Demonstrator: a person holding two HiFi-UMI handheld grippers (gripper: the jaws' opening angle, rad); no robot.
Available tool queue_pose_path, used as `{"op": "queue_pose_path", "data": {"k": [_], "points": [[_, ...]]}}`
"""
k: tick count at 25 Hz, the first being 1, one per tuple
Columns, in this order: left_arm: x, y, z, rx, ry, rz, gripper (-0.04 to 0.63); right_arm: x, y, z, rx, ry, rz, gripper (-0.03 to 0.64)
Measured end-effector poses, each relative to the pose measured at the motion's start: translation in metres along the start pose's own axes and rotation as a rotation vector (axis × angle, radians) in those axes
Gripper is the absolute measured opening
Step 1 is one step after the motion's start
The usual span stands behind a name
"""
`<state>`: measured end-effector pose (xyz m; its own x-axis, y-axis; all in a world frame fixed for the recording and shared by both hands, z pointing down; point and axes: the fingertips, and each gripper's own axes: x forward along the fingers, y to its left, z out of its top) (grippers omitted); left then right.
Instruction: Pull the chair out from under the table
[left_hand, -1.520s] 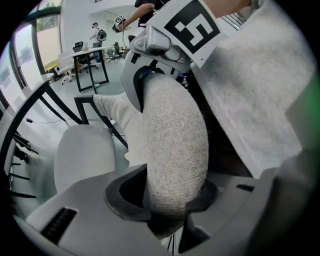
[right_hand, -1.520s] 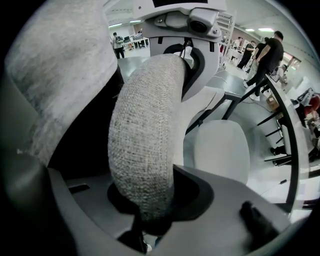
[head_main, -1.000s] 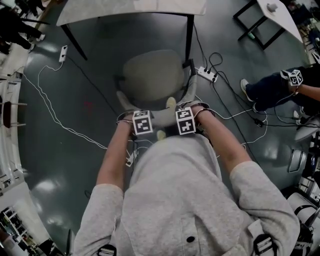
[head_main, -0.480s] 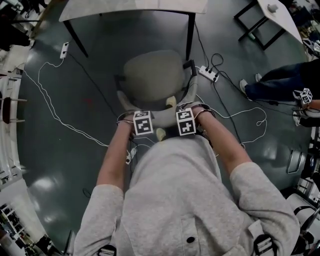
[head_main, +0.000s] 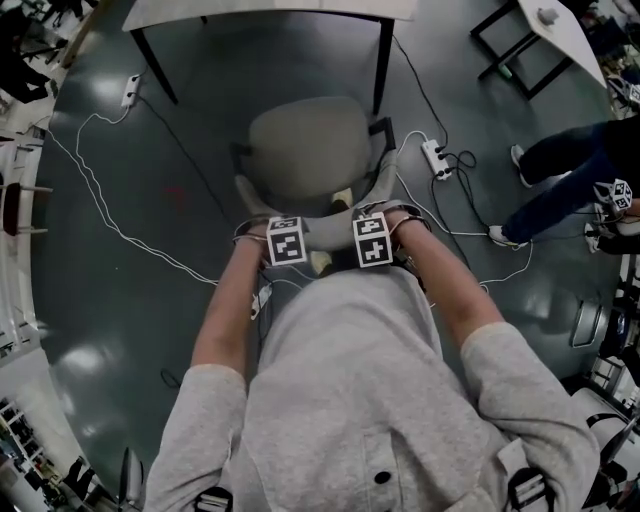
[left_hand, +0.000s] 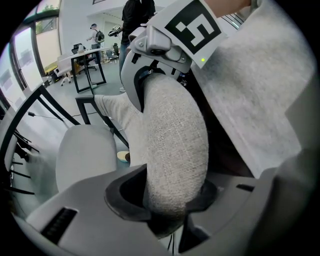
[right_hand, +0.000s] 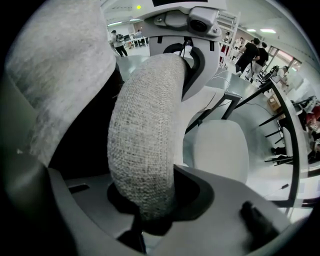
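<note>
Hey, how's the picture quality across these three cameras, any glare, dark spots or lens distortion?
Head view: dim overall, dark toward the corners, soft glare patches on the glossy floor, edges bent by the wide lens. Left gripper view: strong fisheye with black corners; the chair backrest shows sharp fabric. Right gripper view: same fisheye; the seat looks washed out.

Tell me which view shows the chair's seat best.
The head view: the whole seat shows from above, clear of the table. Both gripper views catch it only off to one side, partly hidden, with the backrest filling their middle.
</note>
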<state>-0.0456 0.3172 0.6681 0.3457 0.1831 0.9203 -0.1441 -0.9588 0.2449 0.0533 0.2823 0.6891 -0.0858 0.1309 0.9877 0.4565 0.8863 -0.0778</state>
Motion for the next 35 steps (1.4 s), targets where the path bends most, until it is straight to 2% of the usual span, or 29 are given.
{"op": "queue_pose_path", "data": {"k": [6,9,12,18,20,22,24,27,29,32,35], "points": [[0.001,-0.006,0.001,-0.02,-0.032,0.042,0.16,0.0,0.006,0.001,-0.015,0.013,-0.009,0.115],[-0.008,-0.001,0.0,-0.058,-0.088,0.08,0.176,-0.008,0.002,0.0,0.012,0.003,-0.027,0.13],[-0.024,0.002,-0.006,-0.089,-0.173,0.161,0.178,-0.022,-0.001,0.001,0.031,-0.023,-0.059,0.135],[-0.07,-0.005,-0.018,-0.316,-0.391,0.378,0.169,-0.064,0.003,-0.01,0.066,-0.136,-0.172,0.135],[-0.093,-0.008,-0.02,-0.42,-0.491,0.448,0.112,-0.089,0.0,-0.009,0.14,-0.225,-0.245,0.131],[-0.125,-0.004,-0.026,-0.565,-0.628,0.547,0.067,-0.123,-0.014,-0.005,0.268,-0.361,-0.348,0.061],[-0.159,0.004,-0.029,-0.68,-0.739,0.685,0.038,-0.16,-0.03,-0.002,0.407,-0.507,-0.436,0.044],[-0.203,0.015,-0.023,-0.78,-0.822,0.892,0.029,-0.217,-0.054,0.0,0.573,-0.703,-0.567,0.038],[-0.226,0.02,-0.008,-0.816,-0.883,0.974,0.029,-0.253,-0.066,-0.004,0.691,-0.83,-0.669,0.039],[-0.259,0.022,0.026,-0.811,-0.98,1.05,0.029,-0.294,-0.074,-0.022,0.868,-0.995,-0.808,0.038],[-0.287,0.022,0.049,-0.792,-1.019,1.119,0.029,-0.313,-0.073,-0.038,0.985,-1.095,-0.859,0.038]]}}
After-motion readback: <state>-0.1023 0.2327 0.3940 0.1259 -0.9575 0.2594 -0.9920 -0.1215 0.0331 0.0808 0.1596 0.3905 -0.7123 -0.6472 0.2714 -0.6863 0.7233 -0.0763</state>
